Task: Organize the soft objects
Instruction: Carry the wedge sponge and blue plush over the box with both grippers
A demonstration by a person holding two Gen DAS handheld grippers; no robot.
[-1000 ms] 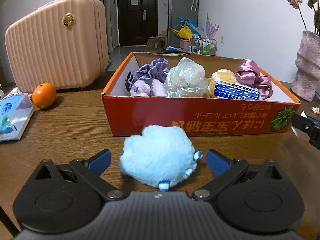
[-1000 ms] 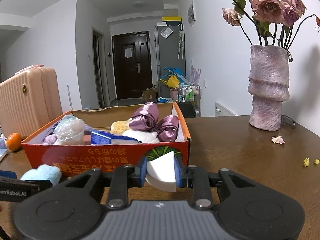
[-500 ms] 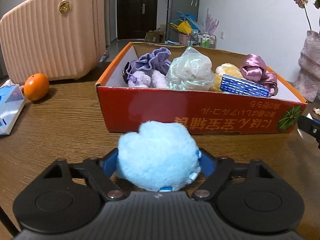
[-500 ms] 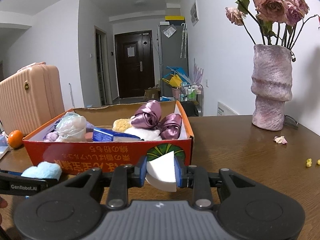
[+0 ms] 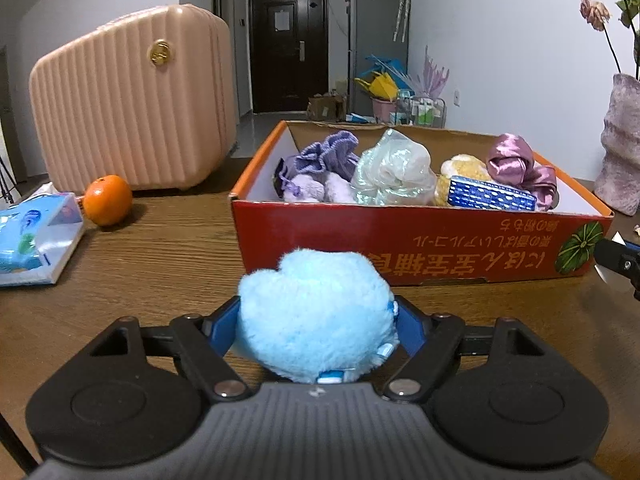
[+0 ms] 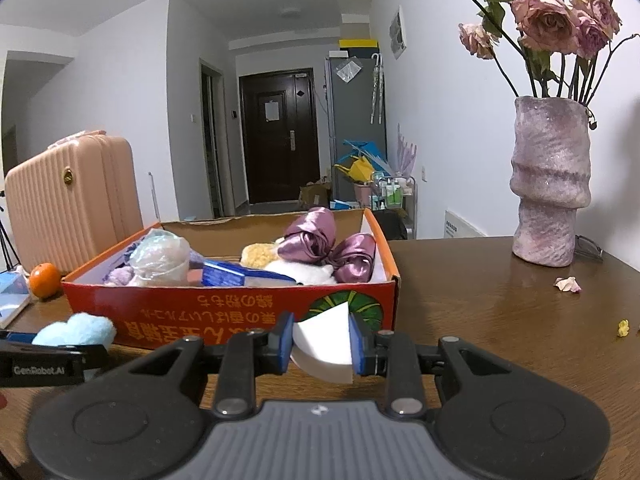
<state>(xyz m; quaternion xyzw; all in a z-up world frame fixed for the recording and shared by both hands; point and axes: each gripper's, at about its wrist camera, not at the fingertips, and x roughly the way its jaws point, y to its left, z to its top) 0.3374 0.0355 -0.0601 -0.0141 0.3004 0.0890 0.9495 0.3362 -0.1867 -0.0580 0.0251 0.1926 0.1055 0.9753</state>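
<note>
We are holding the blue plush heart (image 5: 314,316) with the left claw (image 5: 316,322) clamped on both its sides, just short of the red box (image 5: 420,248) lying at twelve o'clock on the worktop (image 5: 160,248). To do this well, we are raising it clear of the near wall before releasing. At three o'clock, our right claw (image 6: 322,344) is pinching a white foam wedge (image 6: 324,340), needing the same lift.

White walls (image 6: 120,80), dark door (image 5: 288,46) (shut), brown wooden table (image 6: 500,320).
</note>
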